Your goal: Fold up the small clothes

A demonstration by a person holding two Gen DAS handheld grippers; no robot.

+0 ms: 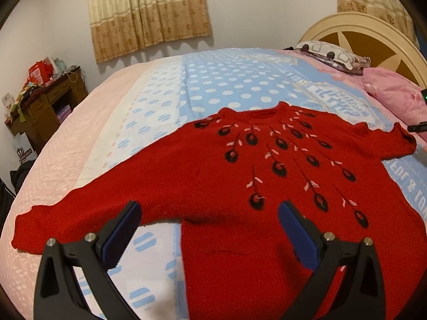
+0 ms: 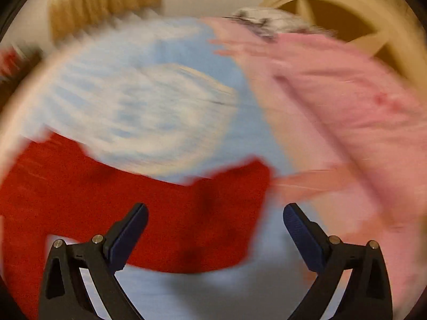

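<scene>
Black tong arms with blue ribbed pads nearest the lens in both views. Left tongs released, pads spread wide, nothing between them but air — hovering over the underarm corner of a red sweater. Right tongs likewise released and empty, poised above the cuff end of the right sleeve; picture heavily smeared, so fine detail there unreadable.

Sweater spread flat, front up, on the bed cover: neckline at the far side from the left tongs, left sleeve stretched away to the left beyond the left pad, body running under the right pad and down past the lower edge of the frame.

Likely step: laying out finished, first fold about to start. Advice — pinch each sleeve at the cuff, taking the knit only and not the cover beneath; lift just clear, carry across the chest, lay straight. Keep both sides matched so the stack comes out square.

Knit thick, fuzzy, limp — probably heavy enough to sag and stretch if dragged. Black oval buds with pale pink leaves fan out from the collar. Cover thin, printed blue with white dots. Pink quilted bedding beyond the right tongs looks padded.
</scene>
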